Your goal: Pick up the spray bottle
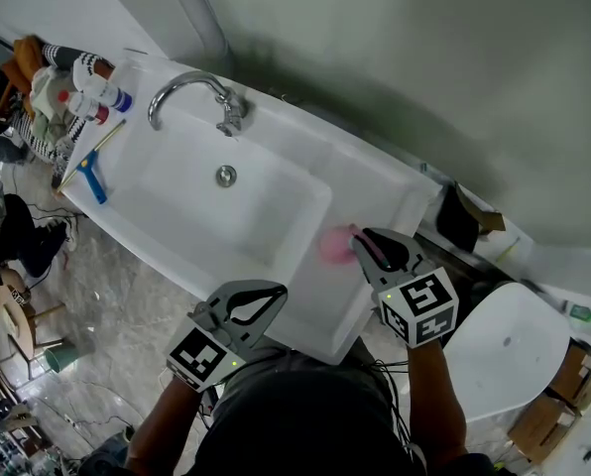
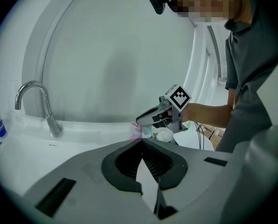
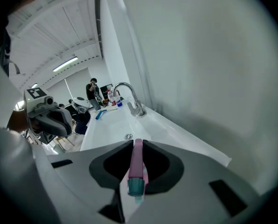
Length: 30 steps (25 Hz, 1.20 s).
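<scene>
Glossy white basin (image 1: 238, 228) under a curved chrome faucet (image 1: 190, 89): at its right ledge, the right gripper (image 1: 359, 238) pinches the pink plastic spray bottle (image 1: 332, 247) by its teal-tipped head; the left gripper (image 1: 277, 292) holds its ribbed black pads (image 2: 152, 163) pressed together, empty.

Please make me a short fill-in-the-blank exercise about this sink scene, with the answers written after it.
1. The right tool grips a ___ spray bottle.
2. The left tool holds ___.
3. The faucet curves over the white ___.
Answers: pink; nothing; sink.
</scene>
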Motion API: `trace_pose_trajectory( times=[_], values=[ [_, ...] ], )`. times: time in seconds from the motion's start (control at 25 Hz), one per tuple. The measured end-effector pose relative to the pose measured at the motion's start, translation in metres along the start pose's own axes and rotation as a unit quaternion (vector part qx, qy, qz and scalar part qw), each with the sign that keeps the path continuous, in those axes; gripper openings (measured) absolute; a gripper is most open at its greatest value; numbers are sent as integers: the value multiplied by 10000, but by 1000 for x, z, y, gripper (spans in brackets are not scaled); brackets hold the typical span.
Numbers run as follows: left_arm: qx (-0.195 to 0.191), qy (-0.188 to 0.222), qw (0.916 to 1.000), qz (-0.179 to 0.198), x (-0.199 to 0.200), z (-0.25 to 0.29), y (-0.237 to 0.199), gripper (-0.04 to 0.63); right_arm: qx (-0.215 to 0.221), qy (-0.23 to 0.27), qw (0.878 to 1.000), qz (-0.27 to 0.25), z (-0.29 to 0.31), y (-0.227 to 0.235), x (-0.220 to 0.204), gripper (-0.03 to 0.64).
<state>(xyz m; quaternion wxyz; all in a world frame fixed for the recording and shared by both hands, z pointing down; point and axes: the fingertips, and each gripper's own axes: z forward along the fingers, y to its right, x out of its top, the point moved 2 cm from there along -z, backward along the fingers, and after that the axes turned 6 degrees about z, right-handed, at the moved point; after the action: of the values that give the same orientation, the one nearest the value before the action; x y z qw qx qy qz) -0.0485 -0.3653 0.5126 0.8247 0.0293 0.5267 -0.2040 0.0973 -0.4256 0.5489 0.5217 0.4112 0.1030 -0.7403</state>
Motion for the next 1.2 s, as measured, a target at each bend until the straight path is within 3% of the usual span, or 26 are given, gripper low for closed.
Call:
trace_pose_trajectory(
  times=[0.64,1.2],
  values=[
    [-191,-40,9998,-53,-3,19,-7,5,218,228,9994,138,-10,3,19,64],
    [-260,-29,9996,-109,-9,17,-10,5,364,202,9986,-320,-6,-20,28,64]
  ],
)
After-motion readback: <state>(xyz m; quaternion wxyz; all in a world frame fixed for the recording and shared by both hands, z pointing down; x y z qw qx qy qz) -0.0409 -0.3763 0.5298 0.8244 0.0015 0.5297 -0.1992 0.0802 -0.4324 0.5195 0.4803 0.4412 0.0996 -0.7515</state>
